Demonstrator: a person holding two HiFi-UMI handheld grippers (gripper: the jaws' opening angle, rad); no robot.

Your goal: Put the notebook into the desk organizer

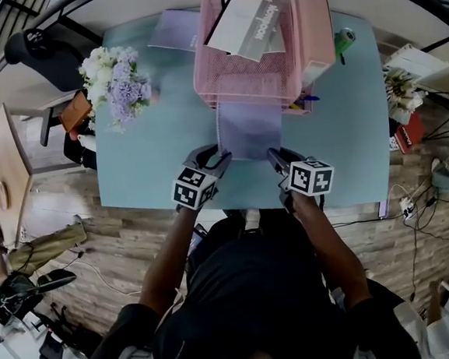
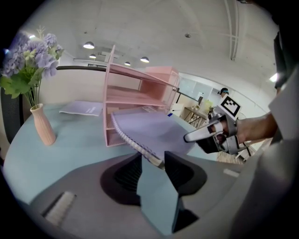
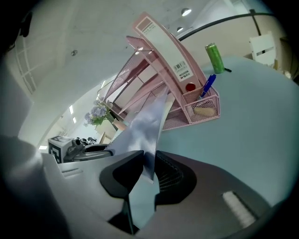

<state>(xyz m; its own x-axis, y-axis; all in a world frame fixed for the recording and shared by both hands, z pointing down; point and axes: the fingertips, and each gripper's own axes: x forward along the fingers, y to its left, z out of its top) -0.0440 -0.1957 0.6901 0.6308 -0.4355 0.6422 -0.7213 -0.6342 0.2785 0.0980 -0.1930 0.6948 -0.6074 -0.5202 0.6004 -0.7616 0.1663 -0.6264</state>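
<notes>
On the pale blue table (image 1: pixel 145 166), the pink mesh desk organizer (image 1: pixel 239 80) sits at the upper centre of the head view. The lilac spiral notebook (image 1: pixel 247 130) lies directly below it, its long axis running up the frame and its far edge at the mouth of the lowest shelf. The left gripper (image 1: pixel 211 162) clamps the near spiral corner and the right gripper (image 1: pixel 279 161) pinches the opposite near corner, so the push goes straight ahead.
</notes>
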